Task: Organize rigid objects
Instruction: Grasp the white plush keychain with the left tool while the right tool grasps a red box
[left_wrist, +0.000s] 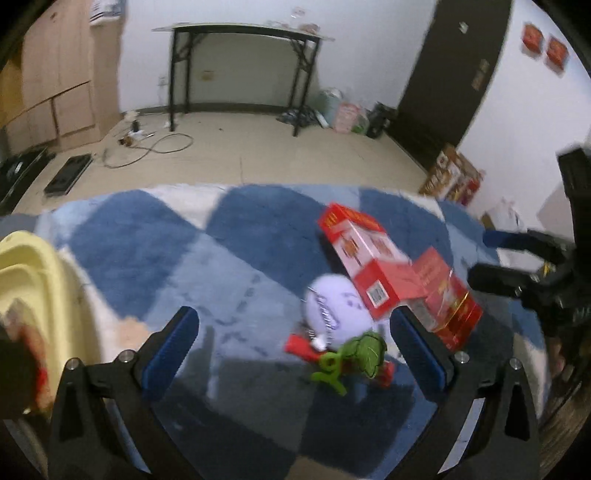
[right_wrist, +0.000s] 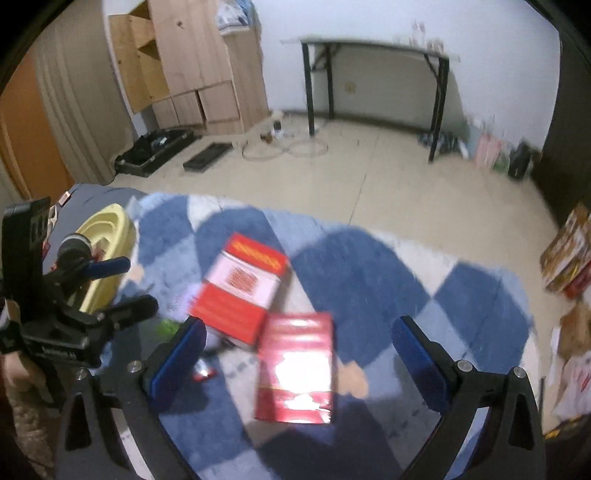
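On a blue-and-white chequered blanket (left_wrist: 147, 236) lie a red-and-white box (left_wrist: 364, 258) and, touching it, a shiny red box (left_wrist: 447, 299). A white round object (left_wrist: 336, 310) and a green clip-like toy (left_wrist: 351, 356) lie beside them, between my left gripper's wide-apart fingers. My left gripper (left_wrist: 295, 343) is open and holds nothing. In the right wrist view the red-and-white box (right_wrist: 243, 291) and the shiny red box (right_wrist: 295, 369) lie between my right gripper's fingers. My right gripper (right_wrist: 299, 350) is open and empty above them. Both views are blurred.
A pale yellow basket (left_wrist: 33, 280) stands at the blanket's left edge, also the yellow basket (right_wrist: 107, 254) in the right wrist view. Beyond the blanket are tiled floor, a black-legged table (left_wrist: 240, 33), a wooden cabinet (right_wrist: 199, 66), cables and cartons (right_wrist: 565, 254).
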